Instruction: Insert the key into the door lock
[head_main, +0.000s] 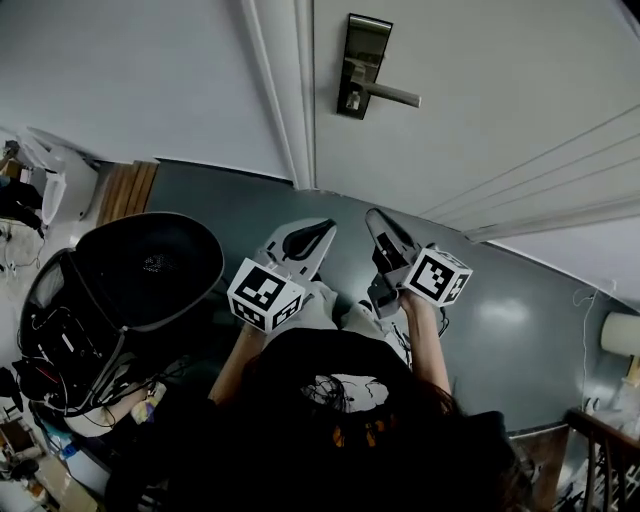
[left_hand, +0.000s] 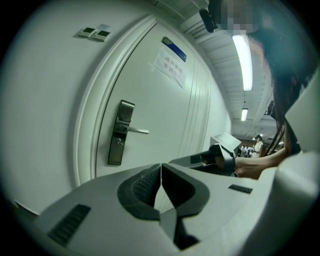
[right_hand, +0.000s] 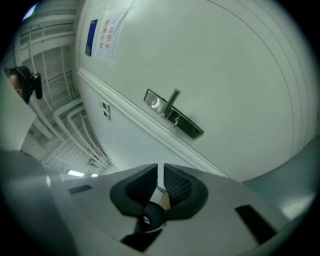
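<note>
One key (right_hand: 159, 199) sat clamped in the right claw (right_hand: 160, 172), pointed toward the lock (head_main: 355, 65) on the door (head_main: 480, 80) well ahead, apparently readied for insertion. The left claw (left_hand: 161, 174) was closed on nothing, held aside.

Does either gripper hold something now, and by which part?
The right gripper holds the key, pinched on its metal part just ahead of the black head. The left gripper is shut on nothing.
</note>
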